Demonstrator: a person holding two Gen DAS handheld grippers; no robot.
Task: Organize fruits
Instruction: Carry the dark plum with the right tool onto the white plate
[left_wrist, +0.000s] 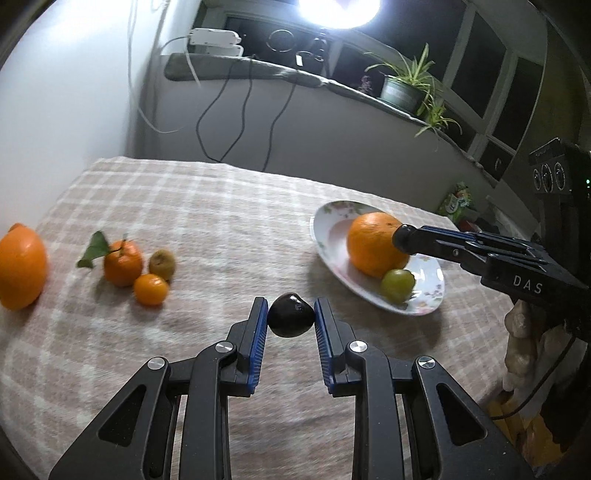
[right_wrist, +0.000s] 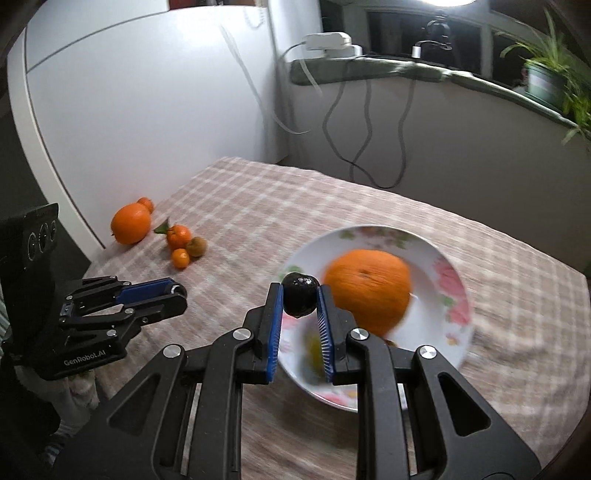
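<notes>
On the checked tablecloth (left_wrist: 207, 206), a large orange (left_wrist: 20, 266) lies far left, then two small tangerines (left_wrist: 123, 263) and a kiwi (left_wrist: 162, 264). The left gripper (left_wrist: 290, 314) pinches a dark fruit (left_wrist: 290, 314) above the cloth. To the right, the right gripper (right_wrist: 300, 295) pinches a second dark fruit (right_wrist: 300, 293) over the floral plate (right_wrist: 369, 236) — already holding a big orange (right_wrist: 369, 288) and a green fruit (left_wrist: 398, 285).
</notes>
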